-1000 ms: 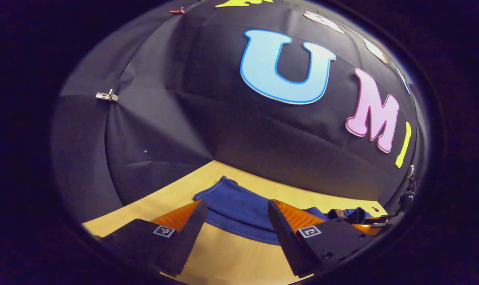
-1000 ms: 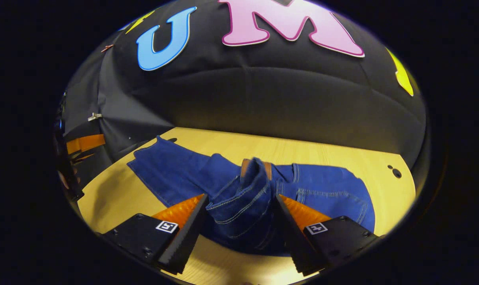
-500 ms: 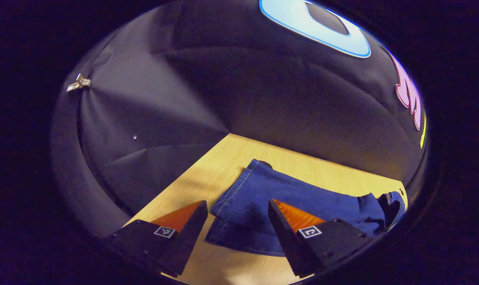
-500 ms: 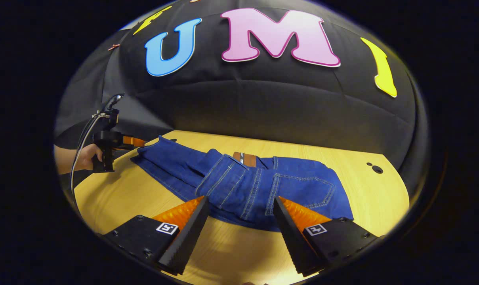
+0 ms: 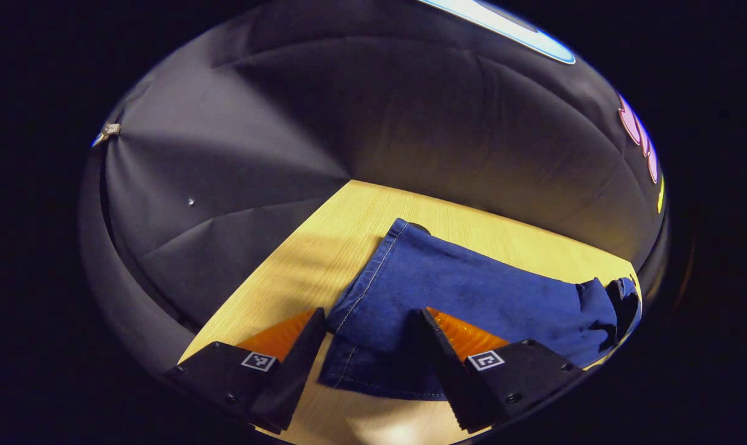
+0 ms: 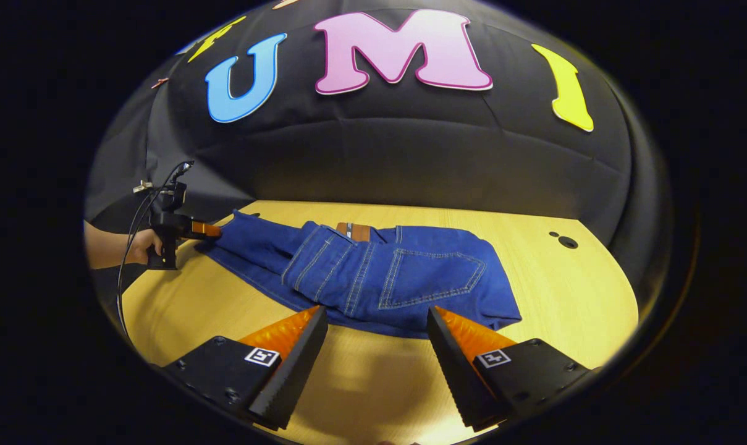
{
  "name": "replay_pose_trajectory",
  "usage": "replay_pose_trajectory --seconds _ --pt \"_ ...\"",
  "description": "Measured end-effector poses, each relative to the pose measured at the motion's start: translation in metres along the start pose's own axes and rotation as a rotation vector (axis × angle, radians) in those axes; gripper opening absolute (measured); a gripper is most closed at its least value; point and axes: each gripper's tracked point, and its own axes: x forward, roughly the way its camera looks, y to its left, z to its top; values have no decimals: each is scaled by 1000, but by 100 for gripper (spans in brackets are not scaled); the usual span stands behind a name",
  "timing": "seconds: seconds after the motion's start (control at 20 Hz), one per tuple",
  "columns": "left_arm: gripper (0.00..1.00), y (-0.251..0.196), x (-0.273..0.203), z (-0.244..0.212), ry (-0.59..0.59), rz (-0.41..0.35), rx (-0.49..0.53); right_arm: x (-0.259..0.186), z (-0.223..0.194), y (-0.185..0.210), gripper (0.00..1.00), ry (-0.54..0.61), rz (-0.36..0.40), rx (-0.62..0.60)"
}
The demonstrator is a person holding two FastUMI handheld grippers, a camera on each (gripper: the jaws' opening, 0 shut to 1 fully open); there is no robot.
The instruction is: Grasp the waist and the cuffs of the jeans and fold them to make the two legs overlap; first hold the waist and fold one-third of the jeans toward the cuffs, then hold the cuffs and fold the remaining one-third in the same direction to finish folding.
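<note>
The blue jeans (image 6: 398, 278) lie on the wooden table (image 6: 565, 290), legs overlapped, with the waist part folded over toward the cuffs and a back pocket facing up. My right gripper (image 6: 376, 315) is open just short of the fold's near edge, holding nothing. In the left gripper view the cuff end of the jeans (image 5: 447, 284) reaches in between the fingers of my open left gripper (image 5: 368, 315), which stand on either side of it. Farther off in the right gripper view, a hand holds the left gripper (image 6: 207, 230) at the cuffs.
The booth's black cloth wall (image 6: 410, 161) stands close behind the table. Two small holes (image 6: 563, 240) mark the tabletop at the right. A metal clip (image 5: 109, 130) is pinned to the cloth at the left. Bare wood lies in front of the jeans.
The bunched waist part has dropped flat over the legs and my right gripper has pulled back from it. My left gripper has come in low onto the cuffs.
</note>
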Motion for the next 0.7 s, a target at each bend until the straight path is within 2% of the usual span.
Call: replay_pose_trajectory --seconds 0.2,0.45,0.55,0.7 --pt "94 -6 2 -5 38 -14 24 -10 -1 -4 100 -6 -7 21" --pt "89 -27 -11 -12 108 -90 65 -14 -8 -10 99 7 -10 10" --pt "32 -35 -8 -17 80 -87 25 -19 -14 -19 100 16 -21 18" --pt "26 -38 -6 -13 39 -88 -49 -21 -16 -27 100 20 -34 32"
